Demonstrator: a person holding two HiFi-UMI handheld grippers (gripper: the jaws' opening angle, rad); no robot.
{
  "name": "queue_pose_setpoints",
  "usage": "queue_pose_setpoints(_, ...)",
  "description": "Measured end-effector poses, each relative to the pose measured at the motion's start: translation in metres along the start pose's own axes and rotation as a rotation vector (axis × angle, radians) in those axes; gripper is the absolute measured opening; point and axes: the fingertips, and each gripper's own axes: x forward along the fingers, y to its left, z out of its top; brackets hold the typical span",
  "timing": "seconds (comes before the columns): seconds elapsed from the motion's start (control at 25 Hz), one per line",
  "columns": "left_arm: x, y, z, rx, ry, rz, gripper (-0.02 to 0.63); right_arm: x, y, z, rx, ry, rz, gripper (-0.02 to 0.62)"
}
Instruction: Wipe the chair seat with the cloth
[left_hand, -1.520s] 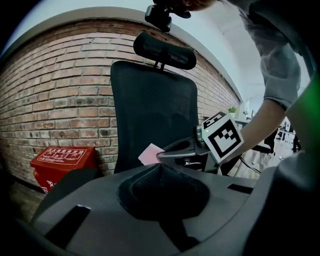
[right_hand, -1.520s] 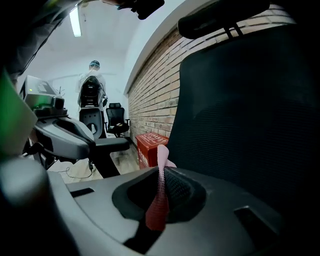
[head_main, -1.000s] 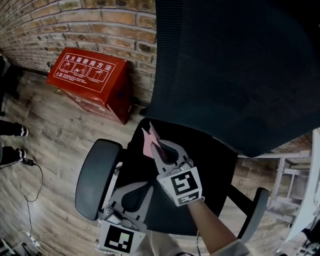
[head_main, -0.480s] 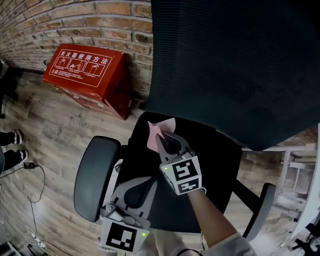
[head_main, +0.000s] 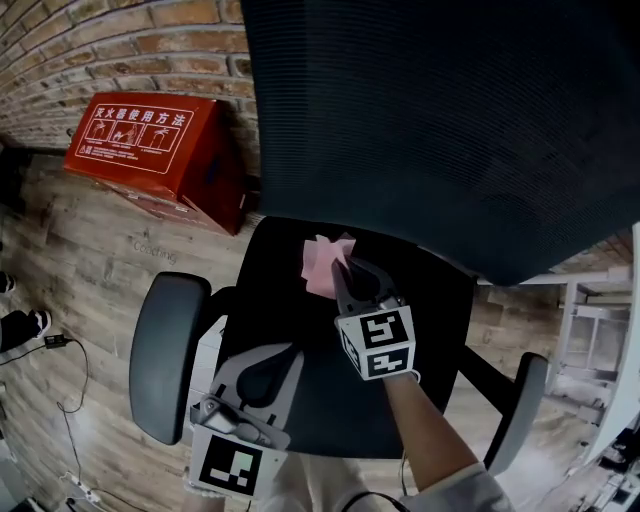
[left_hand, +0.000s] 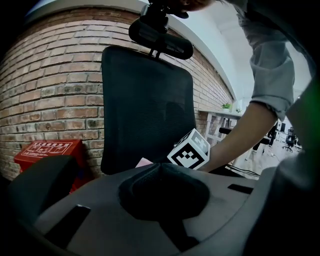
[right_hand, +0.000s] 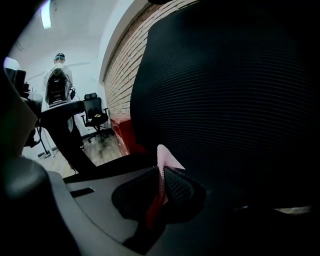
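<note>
The black chair seat (head_main: 280, 310) lies below me, its mesh back (head_main: 450, 130) rising behind it. A pink cloth (head_main: 322, 263) lies crumpled on the seat's rear part, close to the back. My right gripper (head_main: 343, 272) is shut on the cloth's near edge, and in the right gripper view the cloth (right_hand: 163, 159) sticks up between the closed jaws. My left gripper (head_main: 288, 350) hovers over the seat's front left with its jaws shut and nothing in them. In the left gripper view, the cloth (left_hand: 144, 162) peeks out beside the right gripper's marker cube (left_hand: 189, 150).
A red box (head_main: 150, 160) with white print sits on the wood floor against the brick wall (head_main: 120, 40). Armrests flank the seat at left (head_main: 165, 355) and right (head_main: 520, 410). A white frame (head_main: 595, 350) stands at the right. A person (right_hand: 59, 80) stands far off.
My right gripper has pushed the cloth across the seat toward the chair back and to the right. The left gripper stays at the seat's front left.
</note>
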Motion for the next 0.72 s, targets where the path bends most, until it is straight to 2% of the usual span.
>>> queue_pose_setpoints(0.72, 0.038, -0.045, 0.02, 0.078, 0.003, -0.126, 0.018, -0.1, -0.126, -0.067, 0.133, 0.086, -0.34, 0.051)
